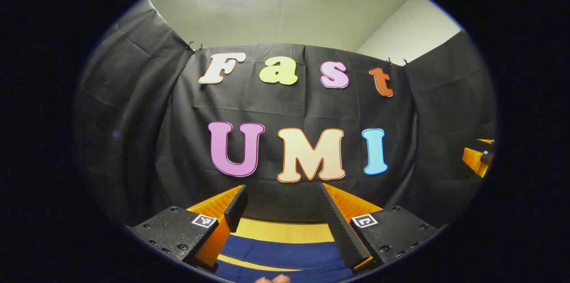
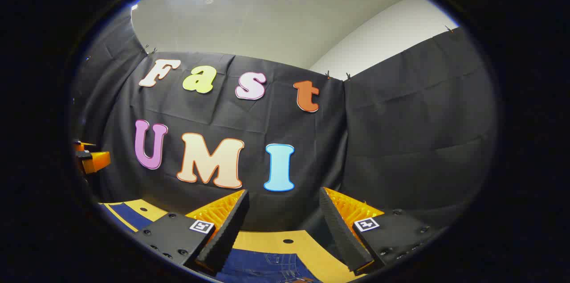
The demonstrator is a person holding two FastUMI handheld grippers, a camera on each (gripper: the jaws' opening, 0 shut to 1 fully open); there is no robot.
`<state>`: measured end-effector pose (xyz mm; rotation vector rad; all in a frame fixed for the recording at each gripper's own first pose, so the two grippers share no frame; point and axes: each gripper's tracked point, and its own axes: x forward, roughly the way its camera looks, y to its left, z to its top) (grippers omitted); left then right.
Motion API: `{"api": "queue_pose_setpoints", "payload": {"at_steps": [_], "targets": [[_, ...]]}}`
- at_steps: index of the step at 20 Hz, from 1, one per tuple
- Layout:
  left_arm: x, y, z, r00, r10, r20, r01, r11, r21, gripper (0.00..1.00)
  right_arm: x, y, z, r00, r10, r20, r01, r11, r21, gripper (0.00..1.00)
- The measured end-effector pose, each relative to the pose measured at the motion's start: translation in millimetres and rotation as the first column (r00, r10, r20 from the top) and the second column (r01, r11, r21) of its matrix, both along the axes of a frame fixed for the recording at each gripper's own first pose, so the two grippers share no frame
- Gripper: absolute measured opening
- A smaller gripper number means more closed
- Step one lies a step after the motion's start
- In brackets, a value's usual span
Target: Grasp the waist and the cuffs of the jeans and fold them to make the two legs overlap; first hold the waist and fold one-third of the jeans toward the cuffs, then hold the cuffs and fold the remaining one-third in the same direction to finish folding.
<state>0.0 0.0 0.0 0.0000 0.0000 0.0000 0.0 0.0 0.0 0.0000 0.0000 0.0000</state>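
Both claws raised, aimed at the booth wall, nothing between the fingers. Left claw (image 1: 285,211) spread wide, empty; right claw (image 2: 282,220) spread wide, empty.

Jeans (image 1: 285,252) lie flat on the yellow surface (image 1: 285,231), one pair, below and ahead of both claws. In the left gripper view the denim runs as a band across the frame, bare surface strip between the jeans' far edge and the wall. In the right gripper view the jeans (image 2: 267,267) show stitching under the claw; can't tell waist from cuff, long axis unclear. Bare surface (image 2: 307,243) beyond the jeans there, with one small dark hole.

Other claw shows at the frame edge in each view, well apart from the jeans. Fingertips (image 1: 272,279) at the bottom edge of the left gripper view.
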Motion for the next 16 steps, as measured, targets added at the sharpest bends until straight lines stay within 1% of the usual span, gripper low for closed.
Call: {"api": "queue_pose_setpoints", "payload": {"at_steps": [1, 4, 6, 8, 9, 10, 11, 13, 14, 16], "targets": [[0.3, -0.2, -2.6, 1.000, 0.005, -0.006, -0.005, 1.000, 0.007, 0.95, 1.9, 0.0, -3.6, 1.000, 0.003, -0.009, -0.003, 1.000, -0.007, 0.98], [-2.6, 1.6, -11.7, 1.000, 0.016, -0.016, -0.016, 1.000, 0.018, 0.94, 7.9, -2.2, -14.9, 0.999, 0.010, -0.039, -0.011, 1.000, -0.016, 0.98], [-3.5, 7.5, -21.1, 0.999, 0.032, -0.035, -0.030, 0.999, 0.040, 0.94, 11.5, 2.7, -21.9, 0.998, 0.031, -0.051, -0.032, 0.999, -0.018, 1.00], [-5.6, 15.3, -30.7, 0.997, 0.042, -0.064, -0.036, 0.994, 0.103, 0.94, 15.9, 14.6, -35.1, 0.995, 0.078, -0.068, -0.079, 0.997, -0.026, 1.00], [-8.9, 23.6, -32.1, 0.996, 0.051, -0.069, -0.039, 0.986, 0.163, 0.94, 18.6, 21.3, -42.8, 0.991, 0.108, -0.078, -0.110, 0.993, -0.031, 1.00], [-14.6, 32.4, -35.8, 0.995, 0.057, -0.077, -0.037, 0.971, 0.236, 0.95, 21.9, 28.1, -51.0, 0.986, 0.141, -0.087, -0.144, 0.989, -0.033, 0.98], [-18.5, 41.9, -38.9, 0.994, 0.067, -0.090, -0.036, 0.948, 0.317, 0.95, 24.3, 36.0, -59.2, 0.980, 0.177, -0.092, -0.180, 0.983, -0.027, 0.98], [-30.6, 63.7, -56.2, 0.985, 0.097, -0.142, -0.022, 0.890, 0.456, 0.95, 29.7, 49.6, -75.4, 0.962, 0.247, -0.113, -0.248, 0.969, 0.013, 0.98], [-37.6, 73.8, -68.6, 0.976, 0.118, -0.182, -0.011, 0.864, 0.503, 0.94, 31.3, 58.3, -82.8, 0.951, 0.286, -0.122, -0.282, 0.958, 0.045, 0.98], [-57.3, 92.5, -92.4, 0.953, 0.154, -0.260, 0.015, 0.835, 0.550, 0.94, 39.3, 70.3, -92.2, 0.936, 0.328, -0.129, -0.321, 0.944, 0.074, 0.98]]}}
